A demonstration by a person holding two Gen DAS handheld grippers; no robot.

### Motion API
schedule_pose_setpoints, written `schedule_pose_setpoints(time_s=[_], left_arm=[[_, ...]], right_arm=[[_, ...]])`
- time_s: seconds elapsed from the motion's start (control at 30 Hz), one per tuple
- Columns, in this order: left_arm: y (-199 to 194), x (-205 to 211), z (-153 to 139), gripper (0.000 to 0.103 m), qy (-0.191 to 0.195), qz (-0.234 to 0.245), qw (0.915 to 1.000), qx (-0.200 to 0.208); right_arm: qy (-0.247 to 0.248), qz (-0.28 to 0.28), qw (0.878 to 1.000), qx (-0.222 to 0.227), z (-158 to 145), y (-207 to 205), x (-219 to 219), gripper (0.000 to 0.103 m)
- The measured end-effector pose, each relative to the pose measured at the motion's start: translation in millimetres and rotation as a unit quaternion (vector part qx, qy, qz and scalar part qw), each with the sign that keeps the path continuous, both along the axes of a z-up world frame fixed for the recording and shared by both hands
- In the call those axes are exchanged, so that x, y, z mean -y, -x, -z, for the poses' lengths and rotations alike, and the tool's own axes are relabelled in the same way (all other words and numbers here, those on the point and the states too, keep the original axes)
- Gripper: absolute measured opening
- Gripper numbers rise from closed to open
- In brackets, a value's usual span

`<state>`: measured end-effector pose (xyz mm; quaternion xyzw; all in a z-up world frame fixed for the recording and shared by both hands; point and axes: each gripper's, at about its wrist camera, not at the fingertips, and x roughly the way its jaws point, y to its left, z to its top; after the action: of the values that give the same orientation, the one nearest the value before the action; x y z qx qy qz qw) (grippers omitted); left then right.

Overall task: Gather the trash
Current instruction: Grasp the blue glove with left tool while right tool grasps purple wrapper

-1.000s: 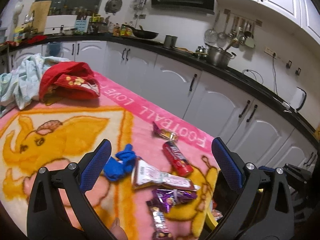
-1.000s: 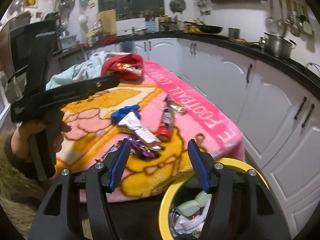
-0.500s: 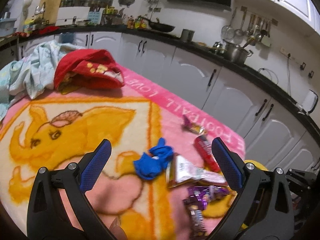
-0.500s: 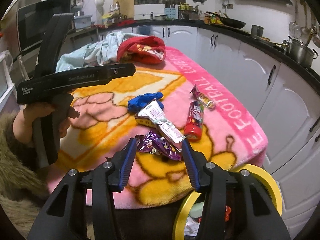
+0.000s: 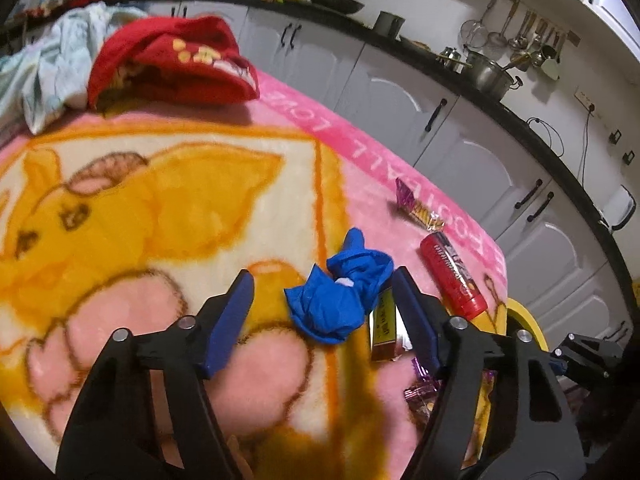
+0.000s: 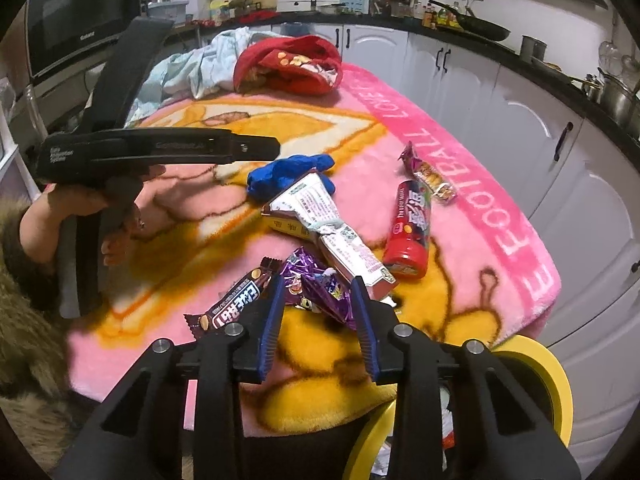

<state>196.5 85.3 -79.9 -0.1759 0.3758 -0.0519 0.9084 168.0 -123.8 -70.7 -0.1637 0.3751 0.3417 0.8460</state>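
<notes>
Trash lies on a pink and yellow blanket (image 5: 120, 200). My left gripper (image 5: 323, 276) is low over a crumpled blue wad (image 5: 336, 304). Its jaws are closing with the wad between them; the left pad still stands off it. My right gripper (image 6: 318, 281) straddles a purple foil wrapper (image 6: 320, 296). Those jaws are closing too, the pads at the wrapper's edges. A white packet (image 6: 320, 216), a red tube (image 6: 410, 232), a brown bar wrapper (image 6: 236, 304) and a pink-gold candy wrapper (image 6: 428, 176) lie close by.
A yellow-rimmed bin (image 6: 536, 364) with rubbish inside stands below the blanket's near corner. A red cloth (image 5: 172, 60) and a pale blue cloth (image 5: 52, 60) are heaped at the far end. A hand (image 6: 80, 208) holds the left tool. White cabinets (image 6: 540, 140) run along the right.
Both grippers have come down and closer to the trash. The left jaws have narrowed around the blue wad, and the right jaws have narrowed around the purple wrapper.
</notes>
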Motion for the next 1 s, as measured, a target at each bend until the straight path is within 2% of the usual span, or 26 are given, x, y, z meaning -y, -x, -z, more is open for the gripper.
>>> schedule_pose_setpoints(time_s=[0.2, 0.3, 0.43, 0.53, 0.67, 0.77, 1.0], left_arm=[[-6.0, -2.5, 13.1, 0.051, 0.021, 0.008, 0.9996, -0.017], [-8.2, -2.4, 16.2, 0.046, 0.026, 0.012, 0.9994, -0.020], [-11.1, 0.0, 20.1, 0.031, 0.029, 0.021, 0.9990, -0.027], [-13.2, 2.5, 22.1, 0.024, 0.031, 0.031, 0.9986, -0.031], [-13.3, 7.2, 22.0, 0.008, 0.021, 0.041, 0.9984, -0.033], [-10.1, 10.5, 18.8, 0.004, 0.008, 0.043, 0.9987, -0.027], [2.5, 6.5, 2.9, 0.002, -0.010, 0.026, 0.9996, -0.004]], right_arm=[[0.014, -0.005, 1.000, 0.000, 8.6, -4.3, -6.4, 0.017], [0.016, -0.009, 1.000, 0.002, 9.7, -5.4, -7.4, 0.016], [0.007, -0.010, 1.000, -0.005, 8.9, -7.2, -6.6, 0.014], [0.004, -0.012, 1.000, -0.006, 7.8, -7.4, -6.2, 0.013], [-0.004, -0.012, 1.000, -0.009, 5.0, -6.9, -4.9, 0.013], [-0.009, -0.013, 1.000, -0.006, 1.9, -4.7, -5.2, 0.012], [-0.023, -0.014, 1.000, 0.004, -7.9, 1.6, -4.2, 0.012]])
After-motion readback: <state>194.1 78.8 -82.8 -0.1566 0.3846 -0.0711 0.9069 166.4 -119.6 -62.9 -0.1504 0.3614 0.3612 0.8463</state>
